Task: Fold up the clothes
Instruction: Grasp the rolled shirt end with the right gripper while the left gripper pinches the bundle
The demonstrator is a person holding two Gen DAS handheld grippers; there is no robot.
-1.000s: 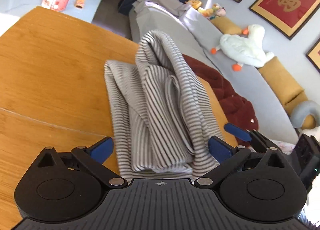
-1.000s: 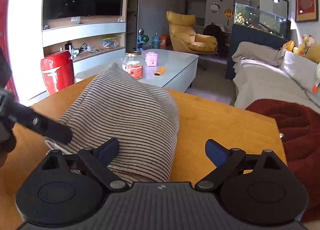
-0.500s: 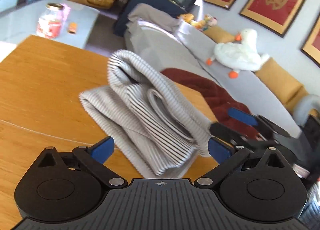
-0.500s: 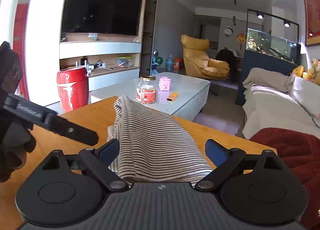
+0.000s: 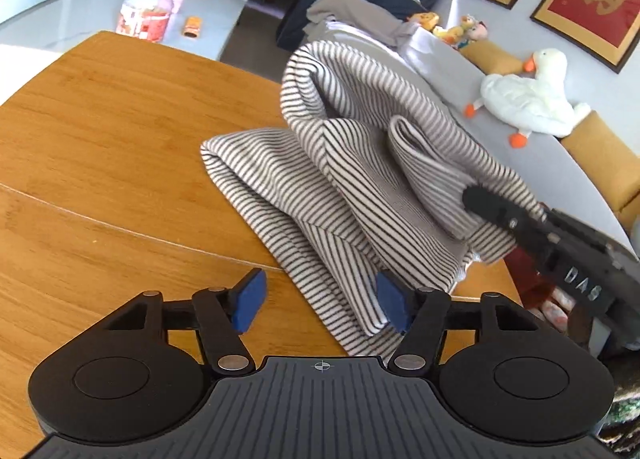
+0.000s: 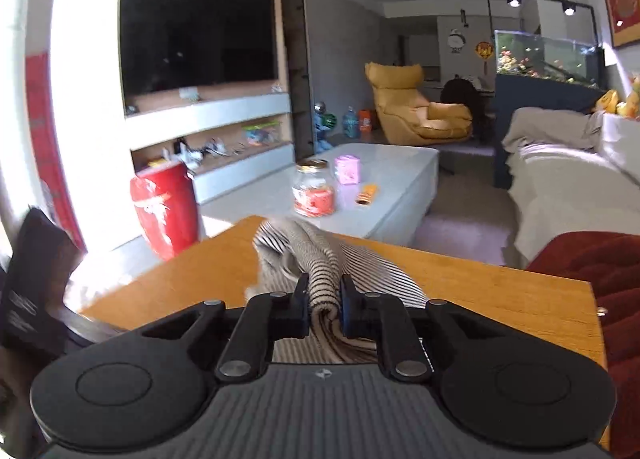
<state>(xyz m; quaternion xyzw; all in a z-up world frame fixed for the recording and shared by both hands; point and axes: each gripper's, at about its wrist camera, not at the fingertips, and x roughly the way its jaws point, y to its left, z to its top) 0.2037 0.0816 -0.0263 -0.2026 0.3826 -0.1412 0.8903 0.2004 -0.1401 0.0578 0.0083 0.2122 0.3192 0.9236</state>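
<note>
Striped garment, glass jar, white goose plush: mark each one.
striped garment [image 5: 320, 179], left wrist view, middle folded layer.
glass jar [image 6: 314, 195], right wrist view, red label.
white goose plush [image 5: 528, 103], left wrist view, body.

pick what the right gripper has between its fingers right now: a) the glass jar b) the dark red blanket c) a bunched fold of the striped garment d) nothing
c: in the right wrist view the right gripper is closing, its fingers pressing on a bunched fold of the striped garment above the wooden table, while the glass jar stands far off on the white coffee table.
</note>
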